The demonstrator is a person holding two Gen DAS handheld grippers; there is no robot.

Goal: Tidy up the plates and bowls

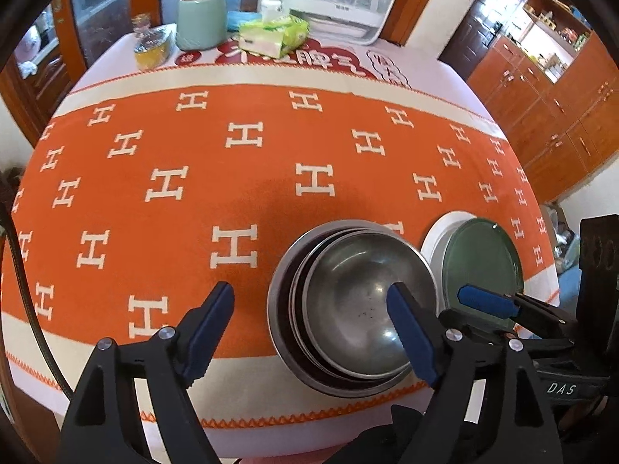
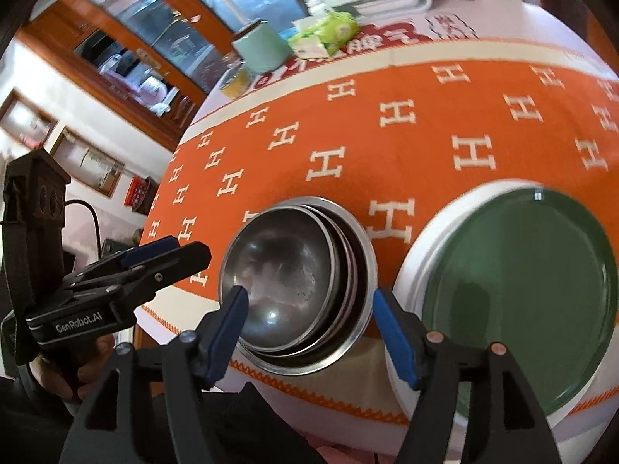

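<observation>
Left gripper (image 1: 317,332): spread, empty, over nested steel bowls (image 1: 348,309).
Right gripper (image 2: 309,336): spread, empty.
Right view only: green plate (image 2: 518,297) wholly visible, beside bowls.

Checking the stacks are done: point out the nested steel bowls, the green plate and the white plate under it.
nested steel bowls (image 1: 348,301): left wrist view, inner bowl's floor.
green plate (image 2: 518,294): right wrist view, plate's centre.
white plate (image 2: 416,266): right wrist view, exposed left rim.

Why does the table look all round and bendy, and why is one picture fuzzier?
Left wrist view: the fisheye lens bulges the orange tablecloth like a ball; it is sharp, with soft window shine inside the steel bowls. Right wrist view: same bulge, tilted and fuzzier, especially the green plate; a bright glint sits in the bowls.
</observation>
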